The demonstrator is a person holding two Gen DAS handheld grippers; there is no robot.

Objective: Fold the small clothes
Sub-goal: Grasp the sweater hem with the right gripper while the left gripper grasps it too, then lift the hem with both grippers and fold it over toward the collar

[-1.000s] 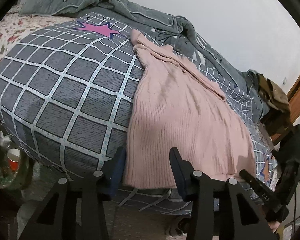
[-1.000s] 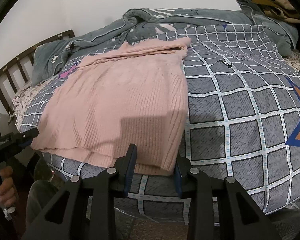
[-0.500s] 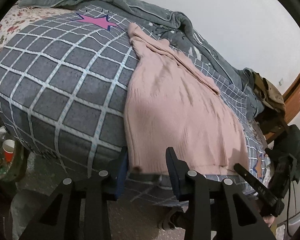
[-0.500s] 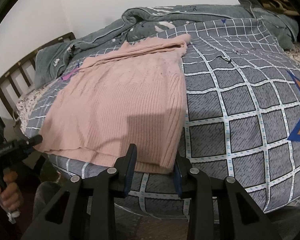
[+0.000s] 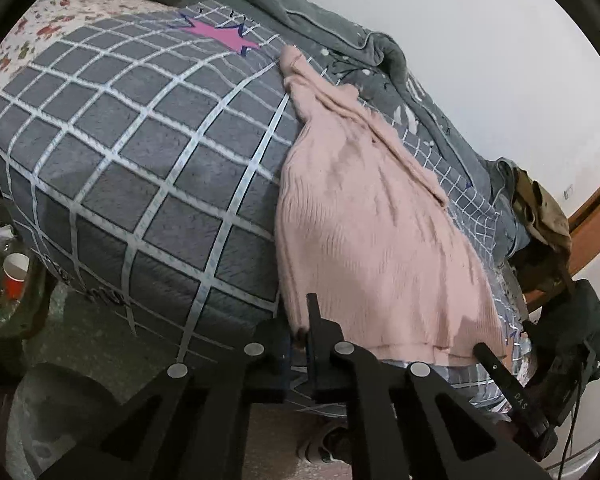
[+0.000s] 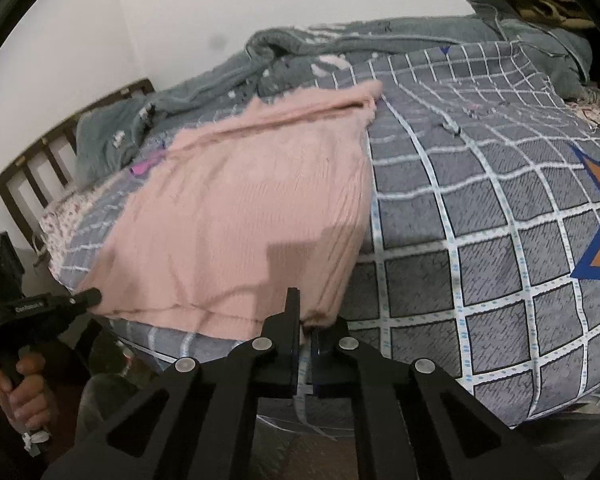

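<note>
A pink ribbed knit sweater (image 5: 372,232) lies flat on a grey checked bedspread (image 5: 140,168), its hem at the near bed edge. My left gripper (image 5: 300,332) is shut on the hem's left corner. My right gripper (image 6: 306,326) is shut on the hem's right corner of the sweater (image 6: 240,216). The left gripper also shows in the right wrist view (image 6: 52,304), held by a hand at the sweater's other corner. The right gripper shows in the left wrist view (image 5: 496,364) at the lower right.
A rumpled grey-green blanket (image 6: 300,52) lies along the wall behind the sweater. A dark wooden headboard (image 6: 40,156) stands at the left. Brown clothes (image 5: 540,216) are piled at the bed's far end. A red paper cup (image 5: 16,276) sits on a low stand beside the bed.
Both grippers have moved in to the sweater's hem and closed on its two near corners; they were open before.
</note>
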